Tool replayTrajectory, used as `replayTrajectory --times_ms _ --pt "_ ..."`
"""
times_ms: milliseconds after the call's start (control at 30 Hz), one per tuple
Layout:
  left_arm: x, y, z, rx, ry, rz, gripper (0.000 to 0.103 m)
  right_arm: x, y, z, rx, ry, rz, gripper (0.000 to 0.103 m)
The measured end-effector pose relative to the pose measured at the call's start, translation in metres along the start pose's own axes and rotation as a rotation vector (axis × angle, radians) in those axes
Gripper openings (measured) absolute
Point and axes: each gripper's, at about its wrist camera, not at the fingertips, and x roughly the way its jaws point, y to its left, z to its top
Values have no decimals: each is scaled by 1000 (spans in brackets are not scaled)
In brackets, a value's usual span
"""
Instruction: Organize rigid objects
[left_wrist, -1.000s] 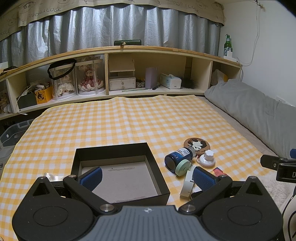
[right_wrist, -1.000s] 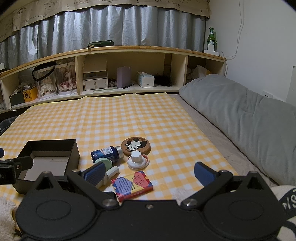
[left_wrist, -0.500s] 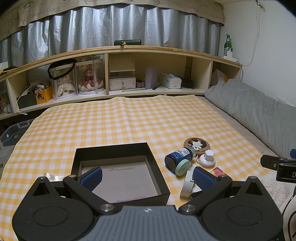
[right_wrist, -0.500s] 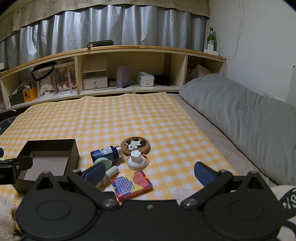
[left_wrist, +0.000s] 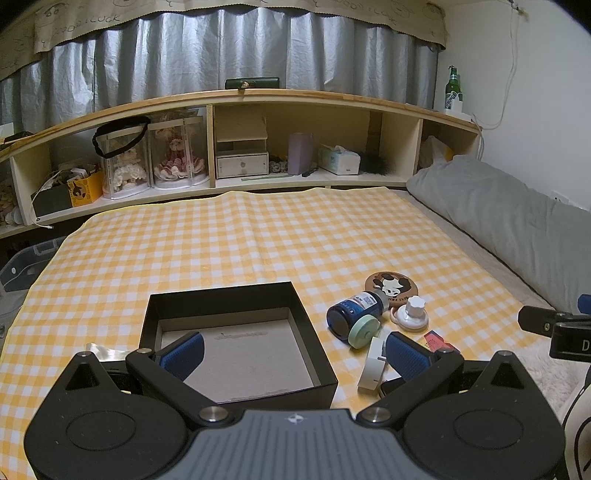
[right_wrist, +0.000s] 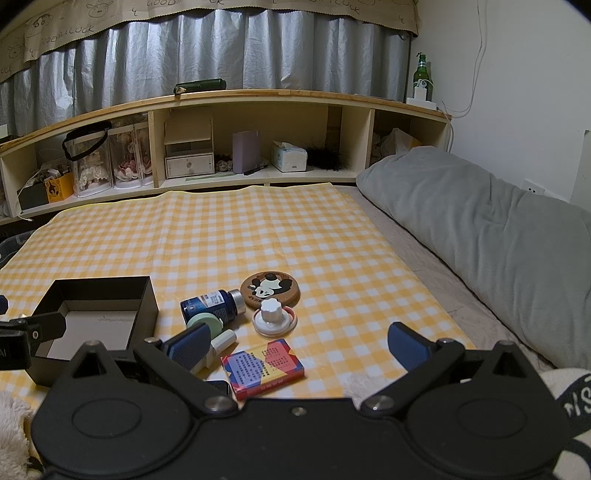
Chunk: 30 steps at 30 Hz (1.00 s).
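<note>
Both grippers hang low over the near edge of the checked cloth (right_wrist: 280, 229), each spread wide and holding nothing. The left gripper (left_wrist: 293, 350) looks straight into the black box (left_wrist: 236, 295), which stands open and bare inside. The right gripper (right_wrist: 299, 341) faces the loose things, all clustered on the cloth just right of the box and none yet in it.

The card pack (right_wrist: 263, 363) lies flat and nearest, right in front of the right gripper. Beyond it stands a white knob (right_wrist: 274, 315) on its round base; behind that a panda coaster (right_wrist: 269, 288) lies flat. A blue bottle (right_wrist: 212, 303) lies on its side, touching a green lid (right_wrist: 204, 321), and a white tube (right_wrist: 223, 339) lies close beside the left pad (right_wrist: 188, 345) of the right gripper.

The step in hand looks like a first pick, and the card pack seems the sensible one: closest, boxy, with two parallel long edges. To do it well, centre the fingers over the pack, turn the wrist so the pads meet the long edges squarely, and come down until the tips nearly touch the cloth (the cloth lies on bedding, so it will probably give a little). Close gently; a thin pack could tip or slide. Mind the tube on the way down. Keep the left gripper clear of the box mouth so the drop has room.
</note>
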Motion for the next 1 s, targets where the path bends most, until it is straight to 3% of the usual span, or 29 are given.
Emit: replayTrajectory --times_ms 667,1000 --pt "6 -1 2 4 -10 6 103 0 0 0 1 2 -1 103" --pt "5 21 7 -12 -83 92 103 4 -2 6 17 4 13 103"
